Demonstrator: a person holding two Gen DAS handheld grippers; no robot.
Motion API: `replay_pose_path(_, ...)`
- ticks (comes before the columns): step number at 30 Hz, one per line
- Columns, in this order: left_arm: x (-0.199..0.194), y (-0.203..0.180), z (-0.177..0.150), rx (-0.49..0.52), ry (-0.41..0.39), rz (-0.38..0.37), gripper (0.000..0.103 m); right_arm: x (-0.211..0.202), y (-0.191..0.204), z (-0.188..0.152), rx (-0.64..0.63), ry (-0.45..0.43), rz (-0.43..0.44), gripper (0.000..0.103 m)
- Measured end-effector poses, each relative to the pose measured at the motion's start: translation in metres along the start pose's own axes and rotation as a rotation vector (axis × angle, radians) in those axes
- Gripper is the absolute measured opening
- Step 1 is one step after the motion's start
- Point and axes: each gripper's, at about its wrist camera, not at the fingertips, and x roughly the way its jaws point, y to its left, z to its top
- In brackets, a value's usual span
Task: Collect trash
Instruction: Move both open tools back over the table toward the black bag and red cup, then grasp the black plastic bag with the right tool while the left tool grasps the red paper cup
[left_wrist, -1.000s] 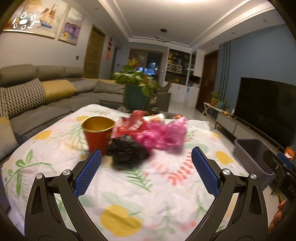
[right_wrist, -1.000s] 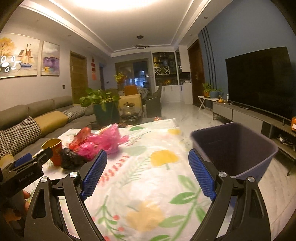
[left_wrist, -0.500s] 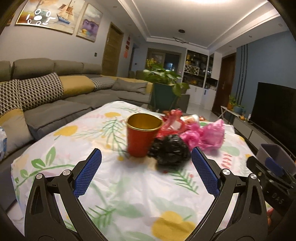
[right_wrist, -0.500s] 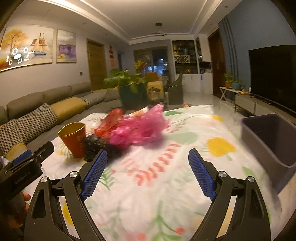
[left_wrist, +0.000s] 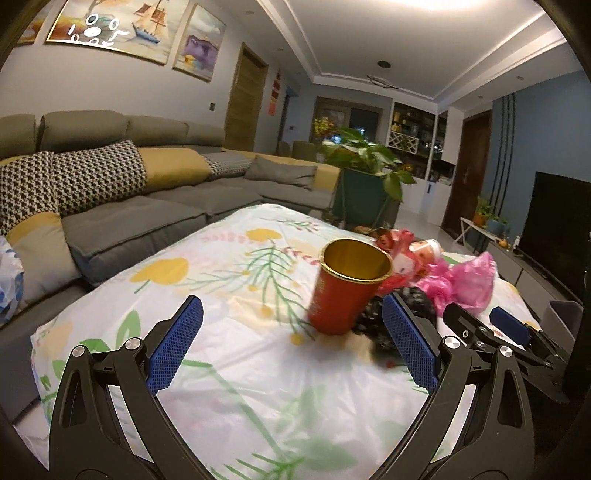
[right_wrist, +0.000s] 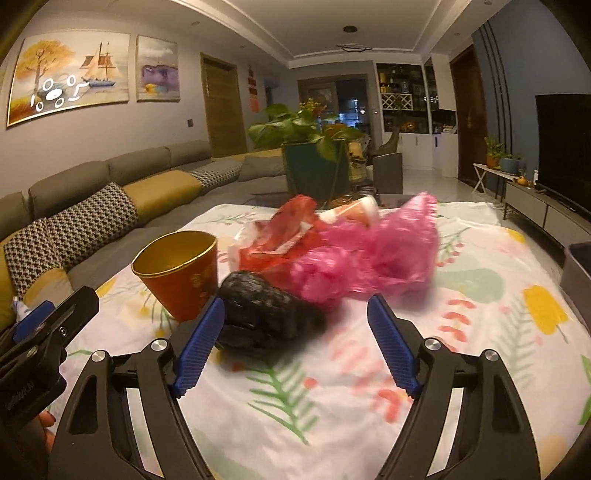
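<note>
A red paper cup (left_wrist: 347, 288) with a gold inside stands upright on the flowered tablecloth (left_wrist: 221, 280). Beside it lie a crumpled black bag (right_wrist: 262, 314), a pink plastic bag (right_wrist: 373, 258), a red wrapper (right_wrist: 284, 232) and a white cup-like piece (right_wrist: 365, 210) behind them. My left gripper (left_wrist: 291, 343) is open, just short of the red paper cup (right_wrist: 181, 273). My right gripper (right_wrist: 295, 332) is open too, its left finger close to the black bag (left_wrist: 373, 321). The pink bag (left_wrist: 465, 284) lies further right in the left wrist view.
A grey bin (right_wrist: 578, 269) stands at the table's right edge, also seen as the bin (left_wrist: 561, 317). A grey sofa (left_wrist: 129, 199) with cushions runs along the left. A potted plant (right_wrist: 310, 155) stands beyond the table. A TV (right_wrist: 565, 147) hangs on the right wall.
Both grippers have swung left and come nearer to the trash pile. The cup now sits close ahead of the left gripper, the black bag close ahead of the right. The bin slid to the frame edge.
</note>
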Motion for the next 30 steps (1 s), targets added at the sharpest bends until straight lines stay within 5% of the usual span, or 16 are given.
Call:
replay_pose_path(5,0.009,0.013,0.002,-0.027,0.008,0.017,0.096,0.018,0.015,0.005,-0.022,0.026,0.023,0.074)
replay_pose_path(14,0.017,0.021,0.0,-0.04,0.023,-0.001,0.096,0.054,0.03,0.004,-0.07,0.148,0.035,0.051)
replay_pose_path(22,0.02,0.013,0.0,-0.018,0.027,-0.071,0.096,0.041,0.022,0.0,-0.051,0.142,0.059,0.007)
replay_pose_path(30,0.046,-0.003,0.004,-0.012,0.067,-0.162,0.096,-0.005,0.001,-0.001,-0.013,0.068,0.058,0.001)
